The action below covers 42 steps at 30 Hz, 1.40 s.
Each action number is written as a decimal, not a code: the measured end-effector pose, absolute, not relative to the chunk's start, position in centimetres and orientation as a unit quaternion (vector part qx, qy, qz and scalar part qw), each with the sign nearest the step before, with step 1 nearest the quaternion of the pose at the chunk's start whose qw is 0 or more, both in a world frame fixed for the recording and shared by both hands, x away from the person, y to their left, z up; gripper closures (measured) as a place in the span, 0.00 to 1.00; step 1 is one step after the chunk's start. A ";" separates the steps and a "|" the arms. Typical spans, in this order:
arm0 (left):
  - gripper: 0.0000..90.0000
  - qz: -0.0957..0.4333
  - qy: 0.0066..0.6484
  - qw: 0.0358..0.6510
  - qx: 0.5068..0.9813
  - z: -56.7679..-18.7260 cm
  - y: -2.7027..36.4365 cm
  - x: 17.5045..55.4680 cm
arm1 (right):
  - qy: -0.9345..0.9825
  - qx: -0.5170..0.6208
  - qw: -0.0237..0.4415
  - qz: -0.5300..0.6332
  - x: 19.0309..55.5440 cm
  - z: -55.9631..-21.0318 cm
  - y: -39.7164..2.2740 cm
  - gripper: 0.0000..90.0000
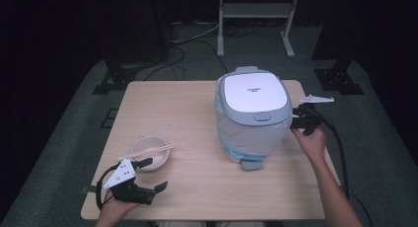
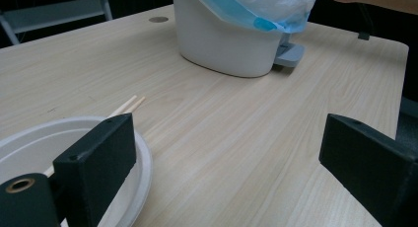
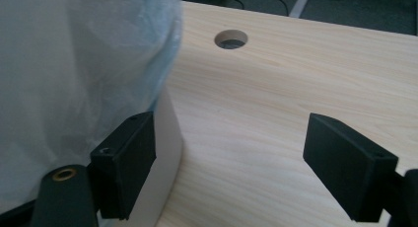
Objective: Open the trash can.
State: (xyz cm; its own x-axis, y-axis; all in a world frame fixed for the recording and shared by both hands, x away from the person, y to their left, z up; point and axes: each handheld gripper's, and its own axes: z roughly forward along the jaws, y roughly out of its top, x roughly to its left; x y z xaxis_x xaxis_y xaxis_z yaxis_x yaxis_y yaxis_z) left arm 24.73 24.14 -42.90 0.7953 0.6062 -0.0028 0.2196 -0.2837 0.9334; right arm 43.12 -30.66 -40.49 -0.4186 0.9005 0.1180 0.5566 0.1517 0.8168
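Reaching: right claw point(image 1: 301, 119) spread wide, bin point(image 1: 252, 119) just left of it, untouched
Waiting: left claw point(image 1: 148, 175) wide too, bowl point(image 1: 150, 153) with chopsticks point(image 1: 146, 152) right beside it
Progress: barely started, lid shut, nothing grabbed

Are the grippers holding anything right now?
No. The left gripper is open beside the bowl, and the right gripper is open beside the trash bin; neither grips anything.

We held our left gripper point(image 1: 152, 175) low at the near left, jaws spread wide and empty, our left hand point(image 1: 116, 207) wrapped behind it. Our right forearm reached forward; our right hand point(image 1: 311, 143) kept the right gripper point(image 1: 301, 117) level, jaws wide apart.
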 end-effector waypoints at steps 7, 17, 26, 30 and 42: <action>0.07 0.181 0.267 0.537 0.780 -42.8 24.6 24.9 | 0.739 0.482 0.211 0.421 42.9 -40.3 -29.9 0.29; 0.07 0.184 0.269 0.541 0.776 -42.1 25.0 25.3 | 0.748 0.469 0.215 0.418 42.5 -40.0 -29.2 0.35; 0.07 0.189 0.275 0.537 0.774 -41.9 25.7 25.5 | 0.751 0.460 0.206 0.427 42.4 -40.1 -28.2 0.35; 0.07 0.192 0.275 0.535 0.775 -41.8 26.0 25.6 | 0.749 0.460 0.201 0.433 42.4 -40.3 -27.8 0.35; 0.07 0.198 0.275 0.527 0.779 -41.6 26.5 25.9 | 0.758 0.449 0.197 0.431 42.3 -40.1 -25.9 0.37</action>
